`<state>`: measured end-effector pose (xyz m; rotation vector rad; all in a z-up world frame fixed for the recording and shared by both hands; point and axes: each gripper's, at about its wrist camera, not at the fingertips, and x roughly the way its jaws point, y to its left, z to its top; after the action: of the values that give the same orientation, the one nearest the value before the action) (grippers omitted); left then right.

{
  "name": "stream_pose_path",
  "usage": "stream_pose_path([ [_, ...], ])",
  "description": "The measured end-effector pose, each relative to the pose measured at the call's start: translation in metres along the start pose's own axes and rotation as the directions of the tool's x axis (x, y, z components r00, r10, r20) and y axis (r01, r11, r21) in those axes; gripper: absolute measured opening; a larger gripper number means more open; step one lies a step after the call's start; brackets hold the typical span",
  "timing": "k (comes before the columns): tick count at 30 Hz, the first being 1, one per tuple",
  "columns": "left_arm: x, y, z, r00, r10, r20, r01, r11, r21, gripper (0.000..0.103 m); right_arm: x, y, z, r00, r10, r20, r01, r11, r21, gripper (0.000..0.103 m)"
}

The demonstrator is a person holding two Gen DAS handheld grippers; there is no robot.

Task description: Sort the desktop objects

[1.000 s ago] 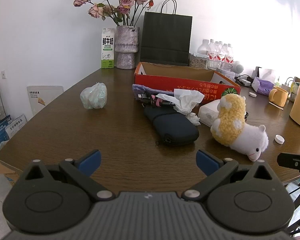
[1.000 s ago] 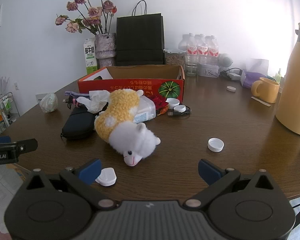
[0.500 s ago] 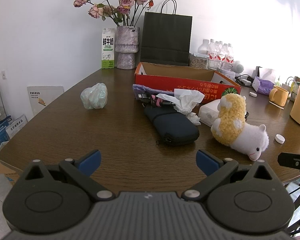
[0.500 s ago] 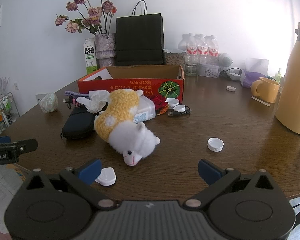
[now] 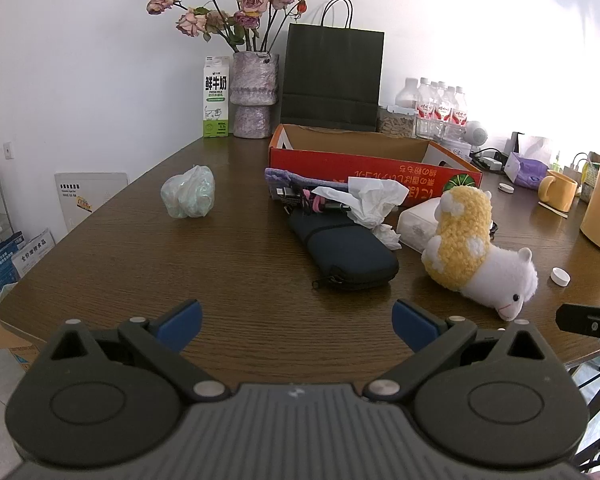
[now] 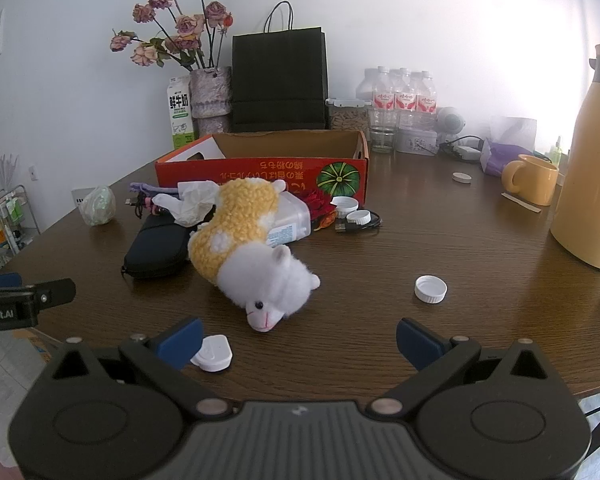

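Observation:
A yellow and white plush alpaca [image 6: 252,252] lies on its side on the brown table, also in the left wrist view [image 5: 476,248]. A dark zip pouch [image 5: 344,252] lies left of it, with crumpled tissue [image 5: 374,200] and cables behind. A red cardboard box [image 6: 268,164] stands open behind the pile. A crumpled plastic bag [image 5: 188,192] sits apart at the left. White caps [image 6: 431,289] and a small white lid [image 6: 212,353] lie near the front. My left gripper [image 5: 296,322] and my right gripper [image 6: 298,340] are open and empty above the table's front edge.
A tall yellow flask [image 6: 590,160] and yellow mug [image 6: 534,178] stand at the right. A black paper bag [image 6: 279,80], vase of dried roses [image 6: 208,96], milk carton [image 6: 179,118] and several water bottles [image 6: 400,104] line the back wall.
Both grippers have drifted only slightly; the scene has shifted a touch in each view. No object has moved and both grippers stay open.

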<state>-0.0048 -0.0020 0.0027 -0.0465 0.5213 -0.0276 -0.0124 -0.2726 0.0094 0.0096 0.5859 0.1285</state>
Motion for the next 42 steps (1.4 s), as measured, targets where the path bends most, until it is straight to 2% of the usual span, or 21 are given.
stream_pose_path([
  [42,-0.0028,0.0034,-0.0004,1.0,0.007,0.005,-0.007,1.0,0.007,0.103,-0.0027,0.0004,0.0038,1.0,-0.001,0.002,0.001,1.0,0.003,0.103],
])
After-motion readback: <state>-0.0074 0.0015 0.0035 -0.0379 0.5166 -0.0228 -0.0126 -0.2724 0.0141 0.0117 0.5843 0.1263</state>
